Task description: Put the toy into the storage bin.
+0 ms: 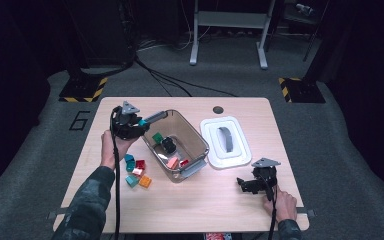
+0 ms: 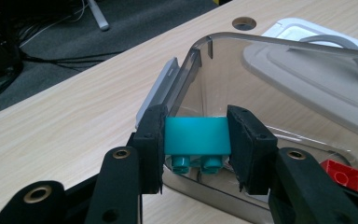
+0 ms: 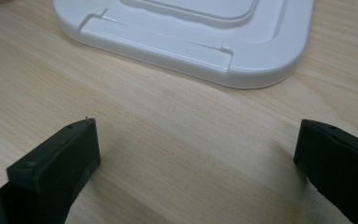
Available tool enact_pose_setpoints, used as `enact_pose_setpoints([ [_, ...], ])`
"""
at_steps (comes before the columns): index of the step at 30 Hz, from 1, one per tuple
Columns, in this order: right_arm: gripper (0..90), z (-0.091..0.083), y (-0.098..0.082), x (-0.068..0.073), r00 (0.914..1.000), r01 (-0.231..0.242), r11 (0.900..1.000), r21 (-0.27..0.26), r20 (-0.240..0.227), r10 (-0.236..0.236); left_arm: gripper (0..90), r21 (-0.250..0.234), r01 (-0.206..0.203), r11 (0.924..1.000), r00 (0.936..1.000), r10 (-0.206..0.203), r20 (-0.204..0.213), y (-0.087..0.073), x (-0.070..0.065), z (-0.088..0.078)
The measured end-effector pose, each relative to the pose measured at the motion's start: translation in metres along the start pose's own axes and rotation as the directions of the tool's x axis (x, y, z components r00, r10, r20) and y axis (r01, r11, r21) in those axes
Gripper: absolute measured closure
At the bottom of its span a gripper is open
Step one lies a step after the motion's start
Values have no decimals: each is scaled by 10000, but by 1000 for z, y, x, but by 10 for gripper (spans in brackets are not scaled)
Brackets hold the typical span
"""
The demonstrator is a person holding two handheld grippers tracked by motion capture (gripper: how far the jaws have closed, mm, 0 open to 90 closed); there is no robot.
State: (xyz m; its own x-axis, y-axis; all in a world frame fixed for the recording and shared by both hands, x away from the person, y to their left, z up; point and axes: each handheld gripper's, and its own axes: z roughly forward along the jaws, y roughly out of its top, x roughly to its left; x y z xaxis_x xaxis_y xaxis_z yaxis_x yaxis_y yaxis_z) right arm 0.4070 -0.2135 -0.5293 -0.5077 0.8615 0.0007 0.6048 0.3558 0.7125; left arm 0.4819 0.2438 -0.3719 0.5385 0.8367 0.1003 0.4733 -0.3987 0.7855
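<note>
One sign can be read: a dark number "6" (image 1: 81, 120) stands on the grey floor (image 1: 40, 165), just beside the counter's (image 1: 205, 200) left far corner.

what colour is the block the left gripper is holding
Teal, or turquoise. The block shows best in the left gripper view, clamped between the left gripper pads.

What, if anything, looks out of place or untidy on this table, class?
Several loose bricks lie scattered on the table left of the clear bin, not inside it. The bin's white lid is off, lying flat beside it. The left tongs hold a teal brick at the bin's rim. Nothing looks spilled or broken.
</note>
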Motion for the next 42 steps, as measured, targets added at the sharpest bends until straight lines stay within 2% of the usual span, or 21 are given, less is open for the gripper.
enact_pose_setpoints([
  [4,0,0,0,0,10000,1,10000,1,-3,-1,587,221,-150,9996,9999,150,-6,0,1,6],
  [12,0,0,0,0,10000,2,10000,0,-1,-2,587,445,-100,9990,9999,95,125,-6,1,15],
  [22,0,0,0,0,10000,2,10000,0,-1,-2,583,698,-11,9976,10000,9,31,-9,1,24],
  [24,0,0,0,0,10000,2,10000,1,-1,-2,562,754,28,9971,10000,-27,-9,-10,1,24],
  [25,0,0,0,0,10000,1,10000,1,0,-1,507,802,85,9967,9999,-79,-76,-10,1,24],
  [27,0,0,0,0,10000,0,10000,1,-1,0,413,789,136,9968,9999,-127,-109,-11,2,21],
  [30,0,0,0,0,10000,2,10000,2,-1,-2,321,635,281,9976,9995,-271,-177,-14,5,14],
  [33,0,0,0,0,10000,2,10000,2,-1,-2,263,160,530,9985,9983,-526,-254,-20,6,2],
  [35,0,0,0,0,10000,1,10000,2,-1,-1,239,7,643,9979,9976,-643,-258,-26,6,-6],
  [42,0,0,0,0,10000,0,10000,-2,-2,0,162,-137,756,9970,9970,-759,-177,-52,5,-29],
])
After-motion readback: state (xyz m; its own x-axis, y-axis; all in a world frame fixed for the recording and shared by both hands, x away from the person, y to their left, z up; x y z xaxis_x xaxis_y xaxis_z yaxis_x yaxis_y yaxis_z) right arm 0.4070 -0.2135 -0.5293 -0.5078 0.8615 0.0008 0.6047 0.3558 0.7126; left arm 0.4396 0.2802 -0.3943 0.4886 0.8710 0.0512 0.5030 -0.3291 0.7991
